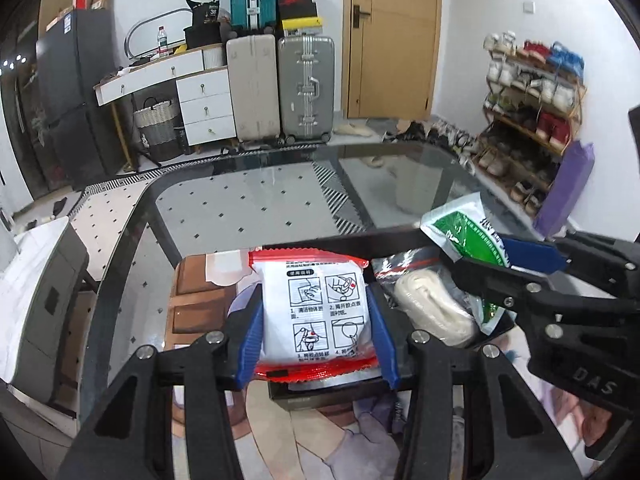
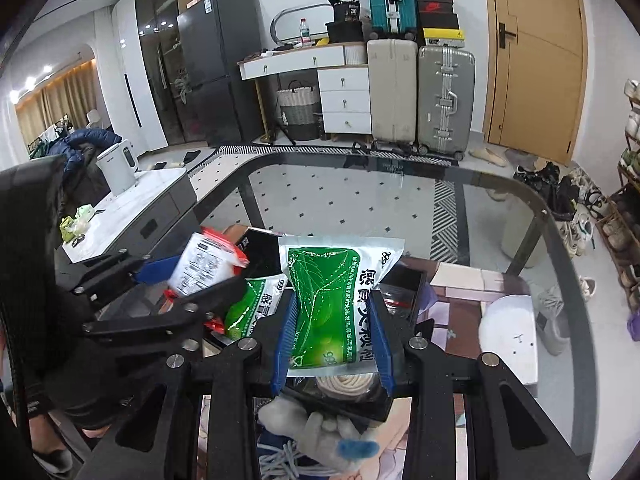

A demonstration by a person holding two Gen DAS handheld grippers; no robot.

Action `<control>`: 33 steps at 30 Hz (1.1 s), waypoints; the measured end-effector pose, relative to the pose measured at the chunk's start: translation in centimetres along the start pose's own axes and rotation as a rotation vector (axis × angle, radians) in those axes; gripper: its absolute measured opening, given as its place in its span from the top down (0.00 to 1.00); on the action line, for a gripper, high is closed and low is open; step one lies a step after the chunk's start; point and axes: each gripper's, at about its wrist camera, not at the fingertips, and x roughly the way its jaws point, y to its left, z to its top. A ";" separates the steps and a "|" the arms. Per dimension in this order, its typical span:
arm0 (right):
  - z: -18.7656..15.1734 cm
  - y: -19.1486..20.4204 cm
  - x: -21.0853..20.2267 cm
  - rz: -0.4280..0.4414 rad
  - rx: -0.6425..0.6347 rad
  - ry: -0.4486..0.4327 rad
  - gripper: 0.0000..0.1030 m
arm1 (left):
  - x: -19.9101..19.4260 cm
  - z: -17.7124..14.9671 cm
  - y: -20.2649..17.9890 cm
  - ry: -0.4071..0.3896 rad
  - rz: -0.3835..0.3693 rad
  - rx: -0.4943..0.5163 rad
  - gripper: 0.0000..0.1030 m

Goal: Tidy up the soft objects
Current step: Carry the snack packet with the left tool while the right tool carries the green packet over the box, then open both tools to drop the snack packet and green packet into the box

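Sorting looks midway: left claw (image 1: 316, 320) grips a red-edged packet (image 1: 316, 312) and right claw (image 2: 334, 340) a green sachet (image 2: 336, 292) above the black tray (image 2: 404, 280), which holds a second green sachet (image 2: 248, 308) and bagged roll (image 1: 432, 316).

Home entryway, stacked suitcases (image 1: 280, 92), shoe rack (image 1: 532, 116), fridge (image 2: 216, 68), wooden door (image 1: 394, 36)

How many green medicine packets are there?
2. One green packet is held in the right claw; a second green packet lies just left of it in the black tray. More may be hidden underneath.
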 end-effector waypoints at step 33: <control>-1.6 -1.7 0.8 -0.040 -0.008 0.044 0.47 | 0.9 -0.5 -1.0 0.066 -0.014 0.033 0.30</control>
